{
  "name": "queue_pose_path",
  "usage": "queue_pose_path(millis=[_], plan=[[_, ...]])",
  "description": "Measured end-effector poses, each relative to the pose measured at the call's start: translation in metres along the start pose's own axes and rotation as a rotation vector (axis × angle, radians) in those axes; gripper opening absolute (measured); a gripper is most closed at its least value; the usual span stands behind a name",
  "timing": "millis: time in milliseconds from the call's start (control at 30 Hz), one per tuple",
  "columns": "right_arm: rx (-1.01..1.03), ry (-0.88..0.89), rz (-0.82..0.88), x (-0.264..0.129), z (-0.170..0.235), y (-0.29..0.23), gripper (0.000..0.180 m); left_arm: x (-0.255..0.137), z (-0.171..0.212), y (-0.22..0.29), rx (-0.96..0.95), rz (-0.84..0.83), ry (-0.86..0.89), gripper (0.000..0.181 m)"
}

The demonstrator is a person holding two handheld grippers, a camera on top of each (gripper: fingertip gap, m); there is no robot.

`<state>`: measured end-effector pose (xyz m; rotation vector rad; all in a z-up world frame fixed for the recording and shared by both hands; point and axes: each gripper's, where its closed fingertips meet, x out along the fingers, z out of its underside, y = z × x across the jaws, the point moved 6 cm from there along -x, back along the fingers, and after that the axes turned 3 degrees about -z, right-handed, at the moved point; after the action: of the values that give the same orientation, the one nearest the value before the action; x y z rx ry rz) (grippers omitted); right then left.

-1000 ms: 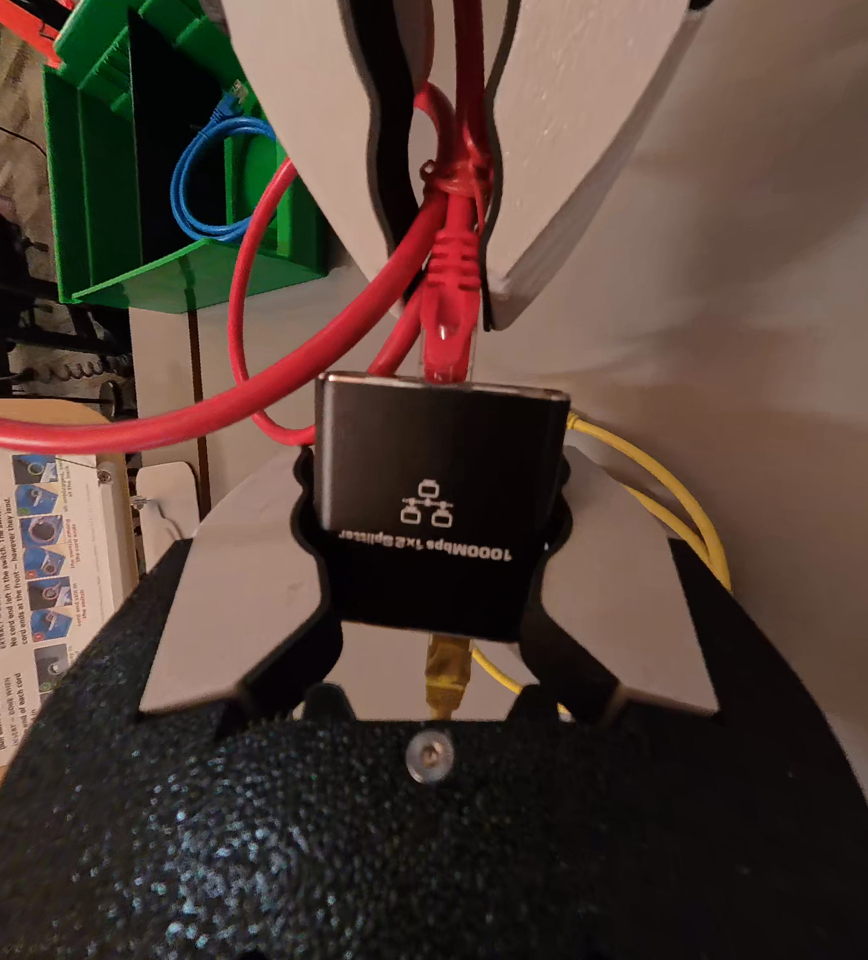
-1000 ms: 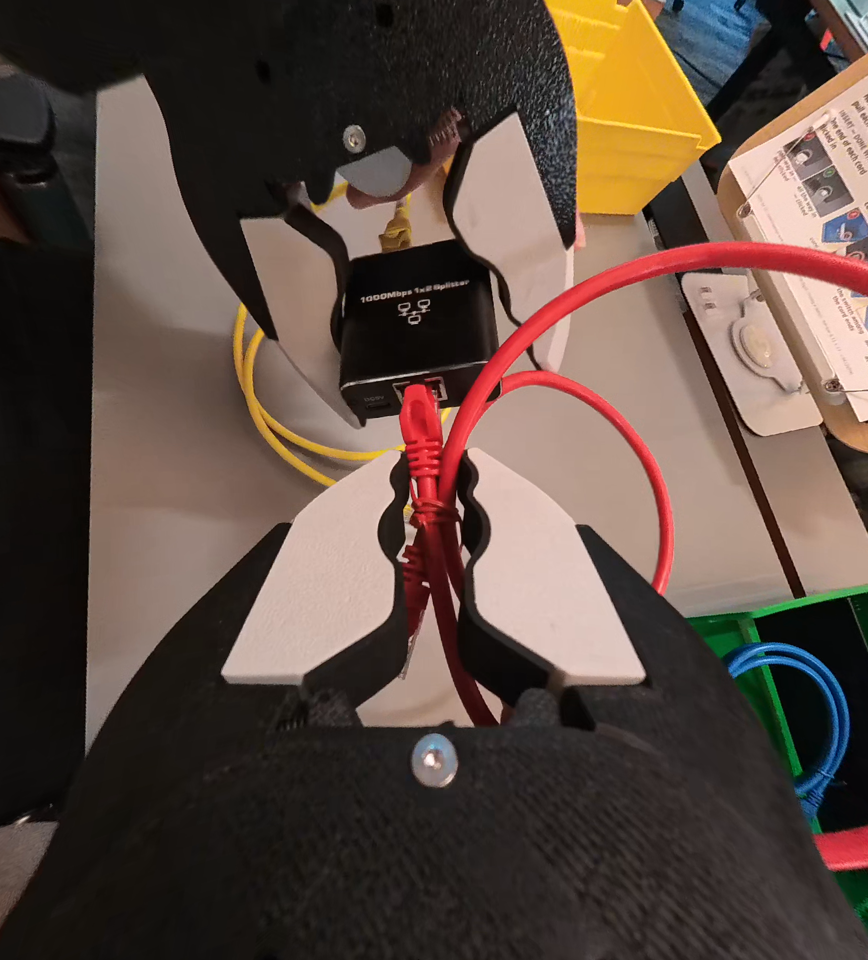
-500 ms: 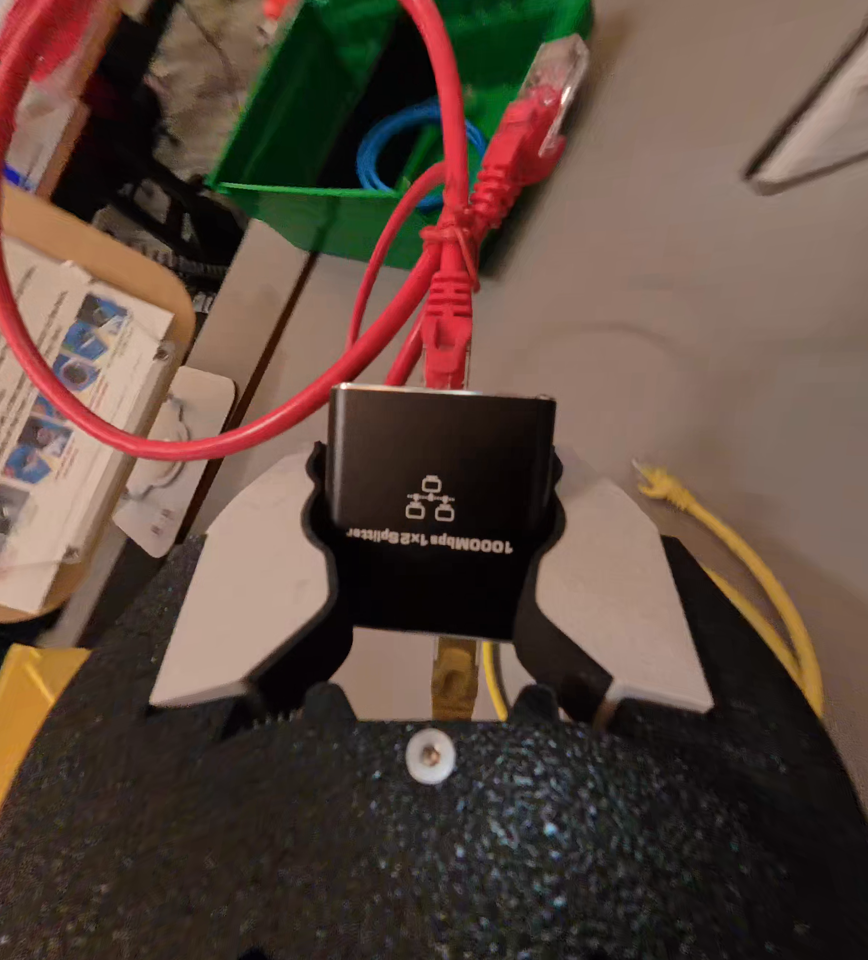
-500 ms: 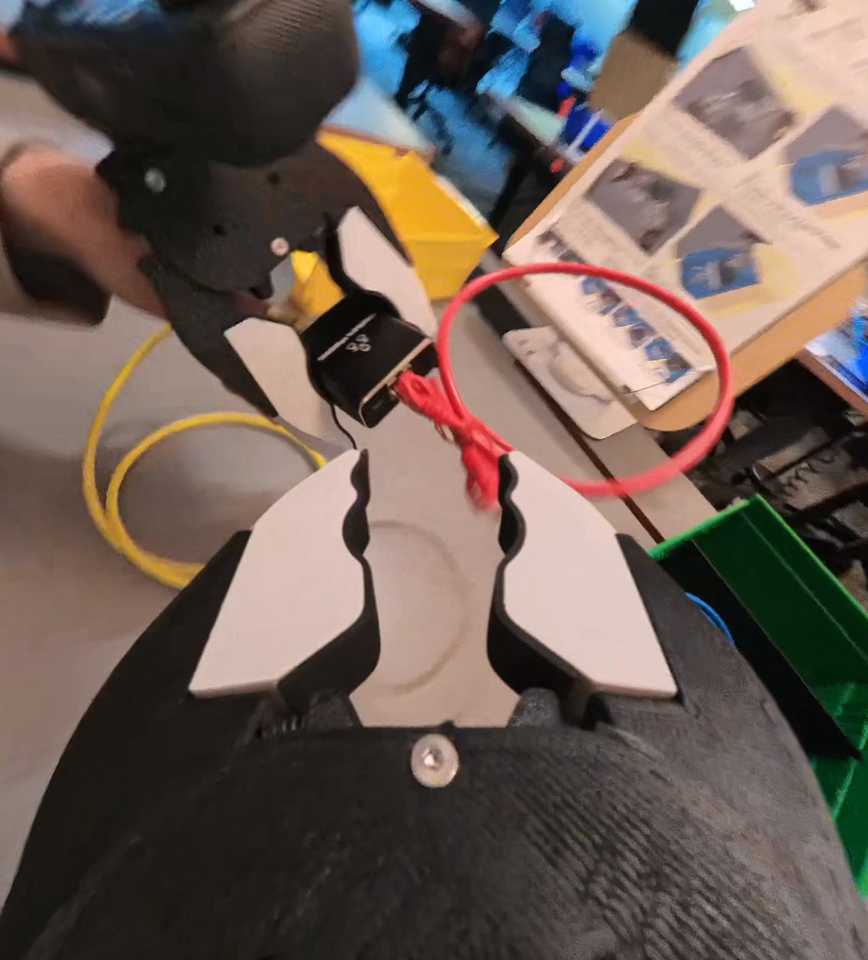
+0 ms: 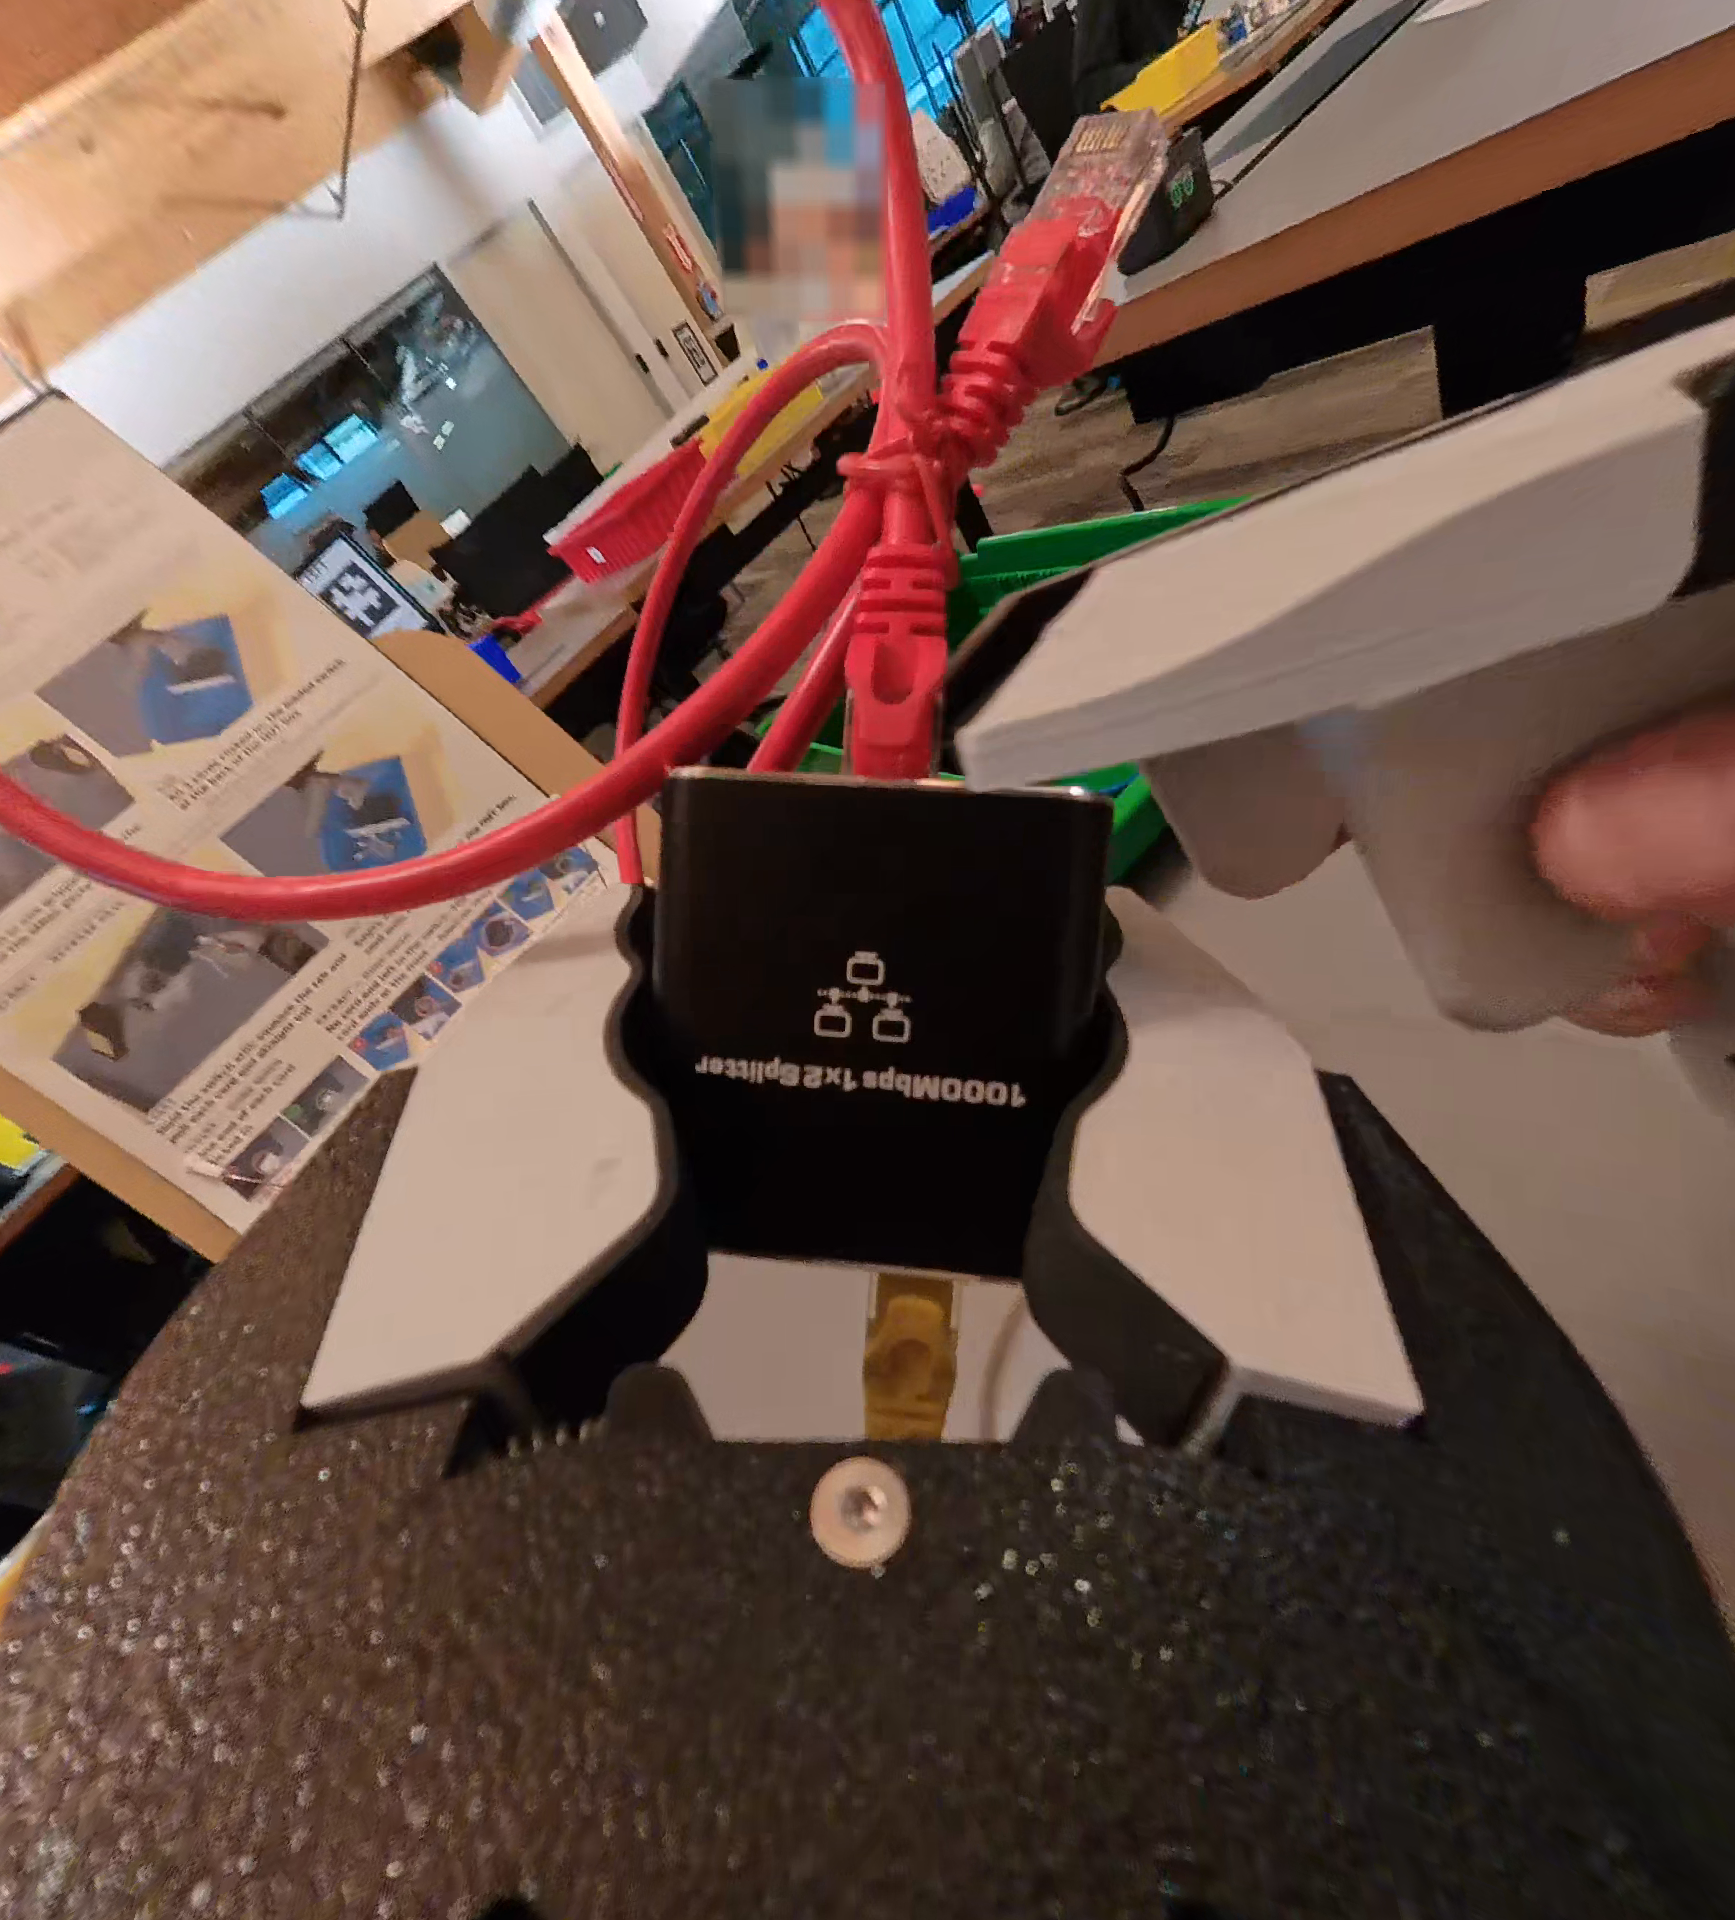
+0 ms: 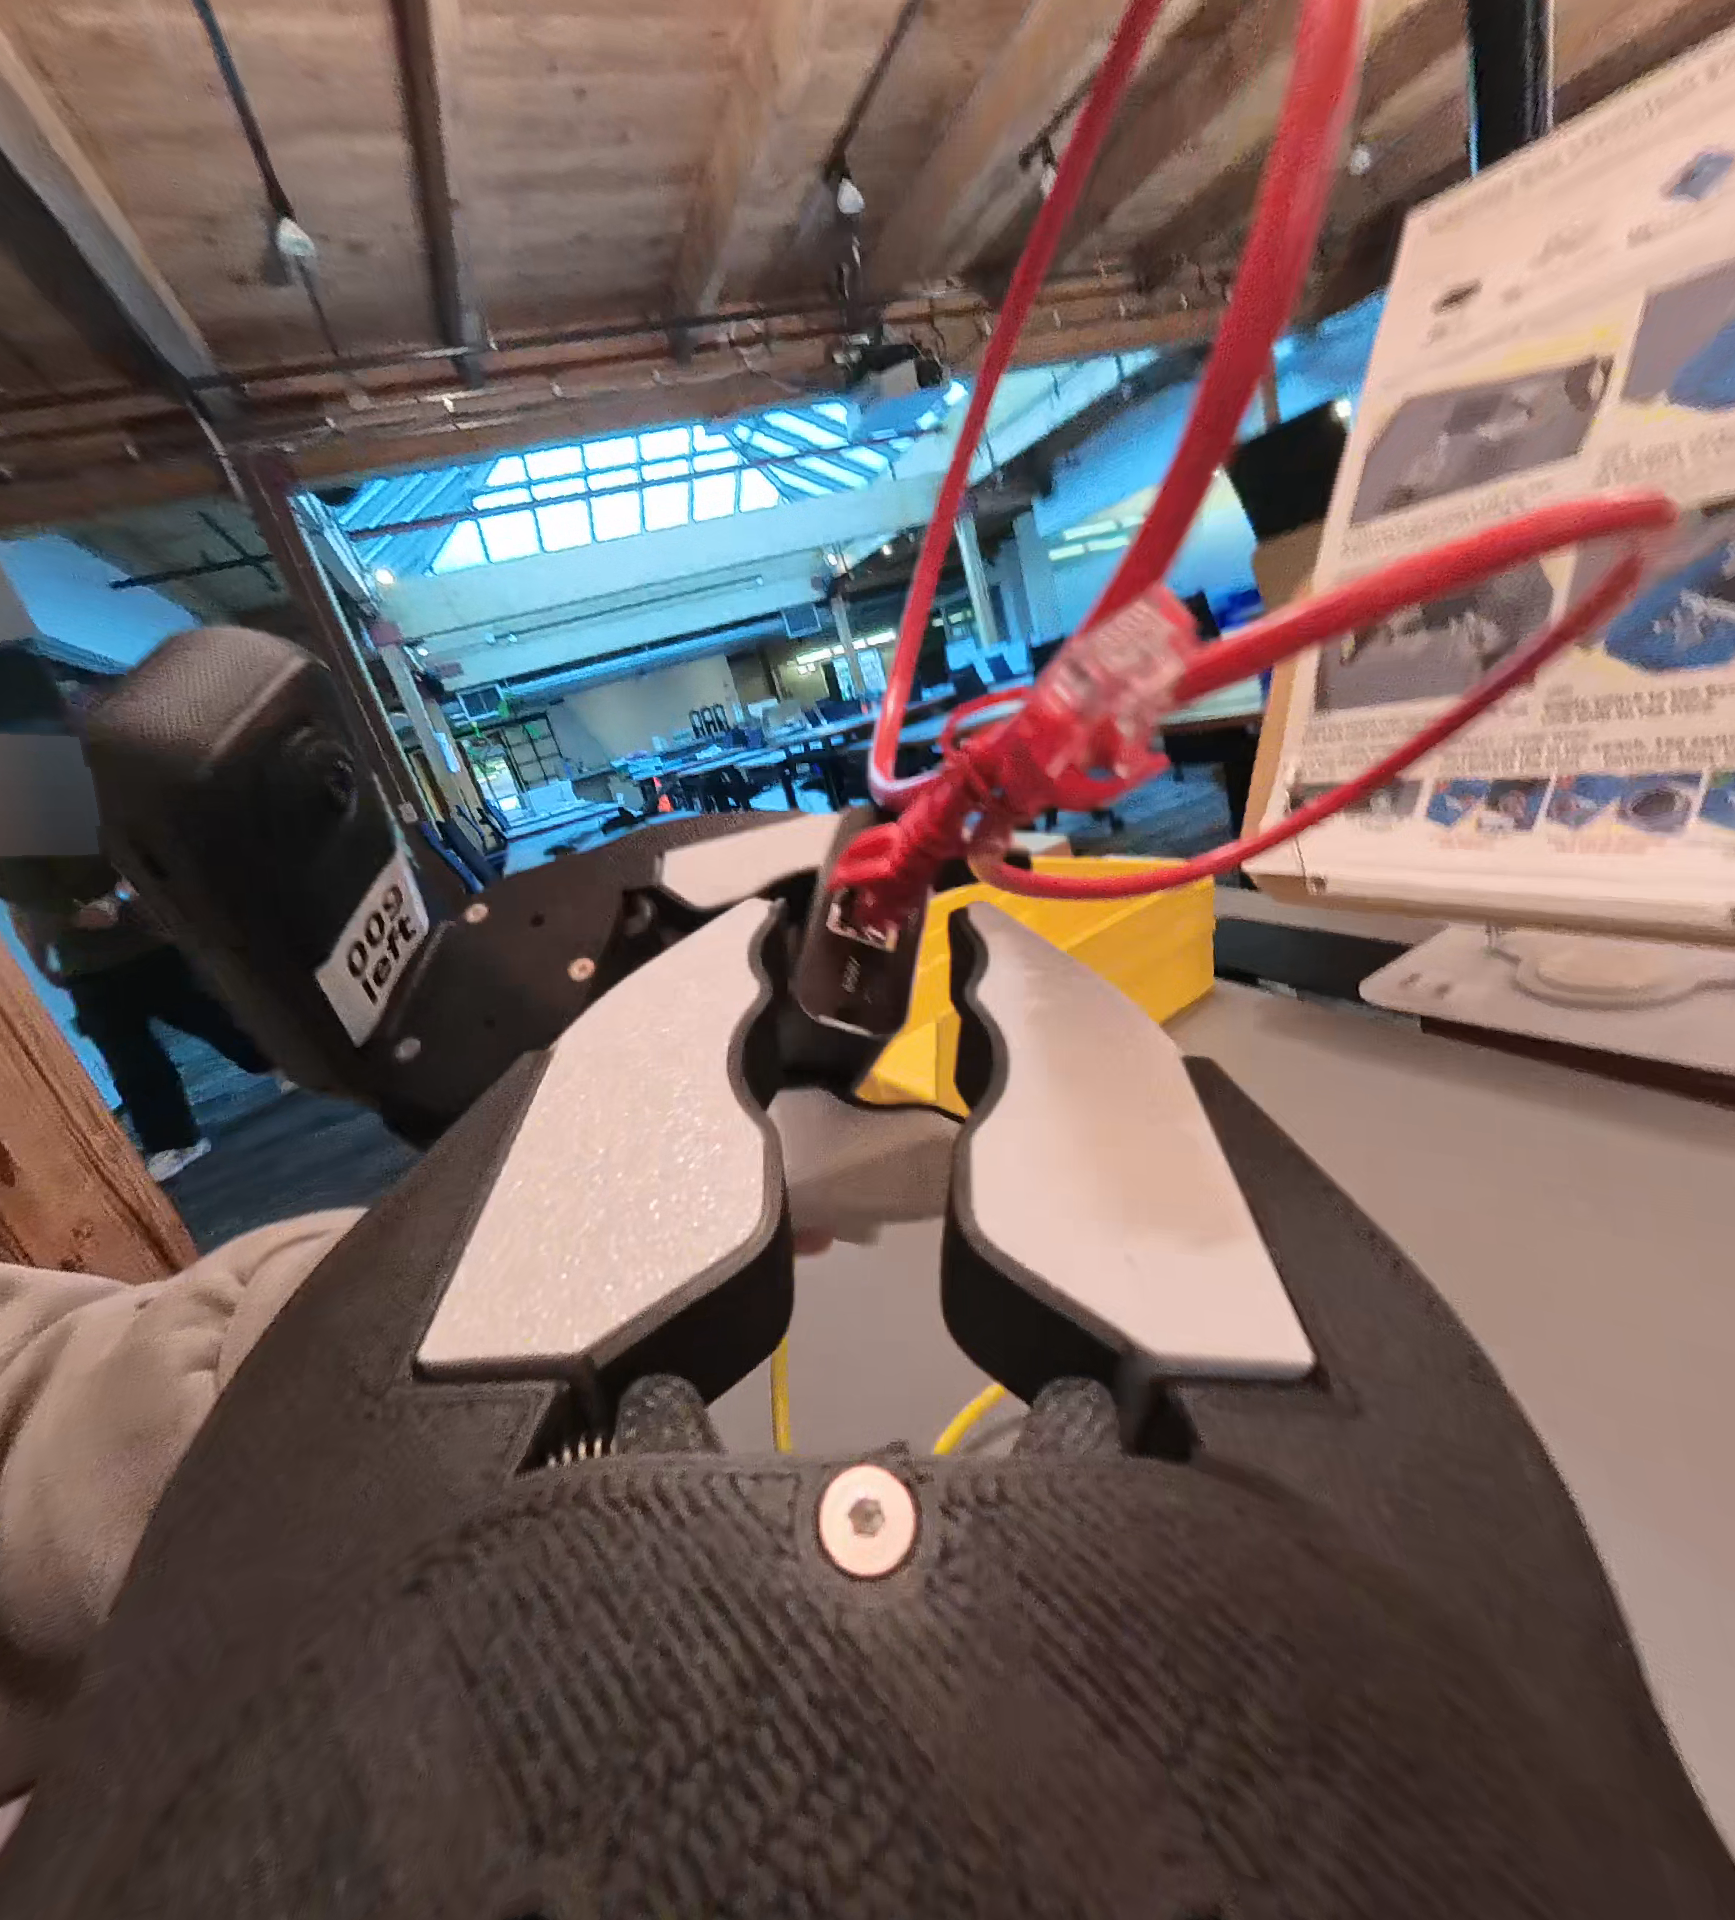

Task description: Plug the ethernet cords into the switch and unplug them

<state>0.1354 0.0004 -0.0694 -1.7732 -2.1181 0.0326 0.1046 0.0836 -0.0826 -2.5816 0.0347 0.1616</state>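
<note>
Two claws in view. Left claw (image 5: 868, 1049) clamped on black switch (image 5: 878, 997), held up off desk (image 6: 1528, 1195). Red cord (image 5: 894, 644) plugged into switch's far face; its other plug (image 5: 1060, 270) hangs free above switch, cord looped and tied. Yellow cord (image 5: 907, 1361) plugged into switch's near face. Right claw (image 6: 858, 1049) apart, empty, fingers (image 6: 1081, 1164) pointing at switch from just beside it. Instruction board (image 6: 1569, 520) stands right of switch in right wrist view; yellow bin (image 6: 1081, 935) behind switch.
</note>
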Motion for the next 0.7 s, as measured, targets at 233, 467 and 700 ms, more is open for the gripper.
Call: queue_pose_path(millis=[233, 467, 700], plan=[[0.085, 0.052, -0.039, 0.0, -0.002, -0.002, 0.018, -0.004, -0.004, 0.007, 0.057, -0.043, 0.029, 0.077], [0.093, 0.081, -0.084, -0.001, 0.001, -0.004, 0.016, -0.007, -0.005, 0.007, 0.121, -0.097, 0.043, 0.077], [0.094, 0.133, -0.139, -0.004, 0.0, -0.008, 0.017, -0.012, -0.011, 0.008, 0.214, -0.188, 0.063, 0.076]])
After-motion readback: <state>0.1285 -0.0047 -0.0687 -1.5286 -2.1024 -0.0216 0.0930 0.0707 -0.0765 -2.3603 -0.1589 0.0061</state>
